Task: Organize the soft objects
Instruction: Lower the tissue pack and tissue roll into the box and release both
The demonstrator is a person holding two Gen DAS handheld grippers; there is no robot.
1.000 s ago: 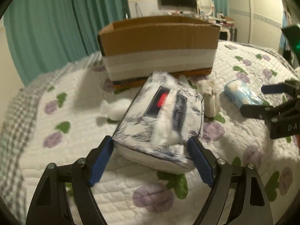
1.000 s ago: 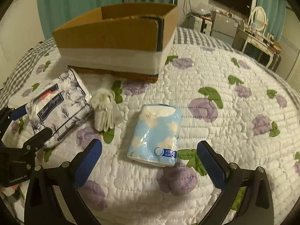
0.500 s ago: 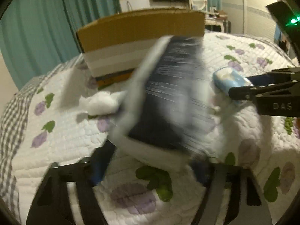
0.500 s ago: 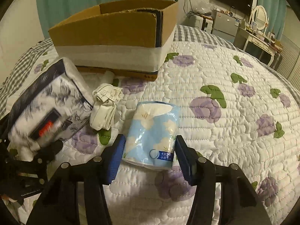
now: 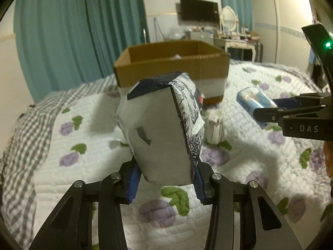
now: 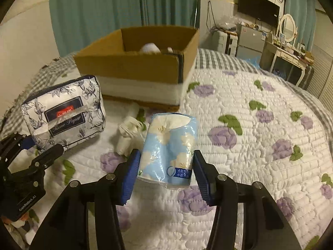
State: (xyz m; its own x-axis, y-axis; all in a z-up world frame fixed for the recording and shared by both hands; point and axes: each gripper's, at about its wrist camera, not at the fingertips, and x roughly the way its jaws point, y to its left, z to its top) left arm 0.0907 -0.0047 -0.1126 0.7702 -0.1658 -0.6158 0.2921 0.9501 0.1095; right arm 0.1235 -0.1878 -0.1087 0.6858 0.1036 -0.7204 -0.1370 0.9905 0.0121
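Note:
My left gripper [image 5: 165, 184] is shut on a floral white-and-navy tissue pack [image 5: 160, 133], lifted off the bed and tilted with its plain underside toward the camera. The same tissue pack [image 6: 64, 112] shows at the left in the right wrist view. My right gripper [image 6: 166, 175] is shut on a light blue toilet-paper roll pack [image 6: 170, 148], raised above the quilt; the roll [image 5: 256, 101] also shows in the left wrist view. An open cardboard box [image 6: 137, 64] stands behind on the bed with white soft items inside. A rolled white sock bundle [image 6: 128, 133] lies on the quilt between the two packs.
The bed has a white quilt [image 6: 249, 137] with purple flowers and a grey checked edge [image 5: 22, 129]. Teal curtains [image 5: 83, 31] hang behind the box. A dressing table [image 6: 287, 56] and wall TV [image 6: 258, 8] stand at the far right.
My left gripper closed on the tissue pack and lifted it, tipping it upright. My right gripper closed from wide open onto the blue roll pack and raised it off the quilt.

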